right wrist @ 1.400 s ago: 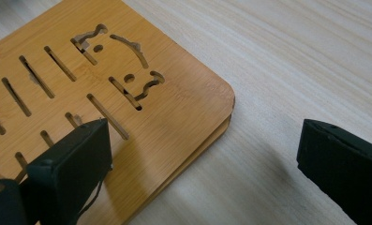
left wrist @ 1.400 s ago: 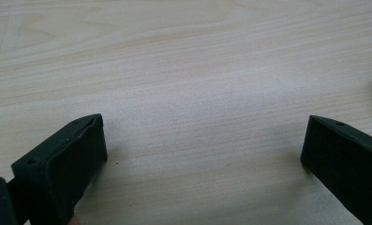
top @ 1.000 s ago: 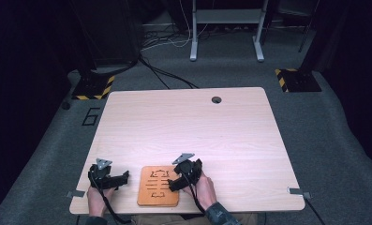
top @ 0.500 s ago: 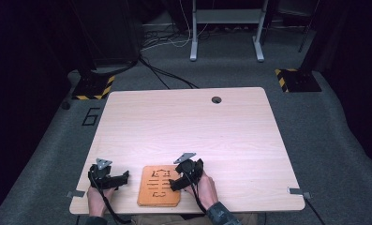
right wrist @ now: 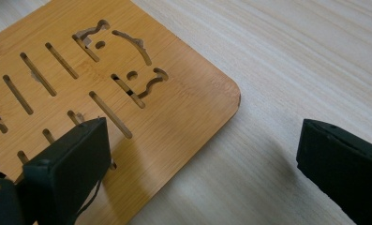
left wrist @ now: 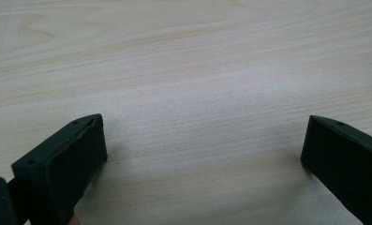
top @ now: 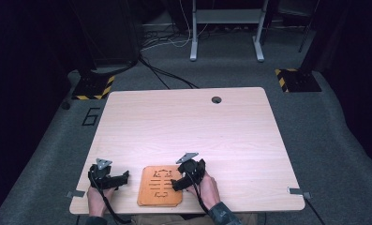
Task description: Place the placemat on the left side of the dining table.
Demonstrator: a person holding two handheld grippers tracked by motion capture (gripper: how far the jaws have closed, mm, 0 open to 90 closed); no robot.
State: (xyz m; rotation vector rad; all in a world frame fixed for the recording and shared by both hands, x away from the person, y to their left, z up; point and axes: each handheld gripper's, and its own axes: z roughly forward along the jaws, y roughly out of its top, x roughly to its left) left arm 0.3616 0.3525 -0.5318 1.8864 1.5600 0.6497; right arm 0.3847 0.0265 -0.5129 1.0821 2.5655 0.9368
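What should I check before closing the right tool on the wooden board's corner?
1. Right tool open: ok, jaws wide apart.
2. Jaws straddle the wooden board corner: ok, one jaw over the board, the other over the table.
3. Board flat on the table: ok.
4. Lower jaw can get under the edge: cannot tell.
5. Left tool clear of the board: ok, open over bare table.

free: bare table ahead of both hand-held grippers | obstacle: flat bamboo board between them
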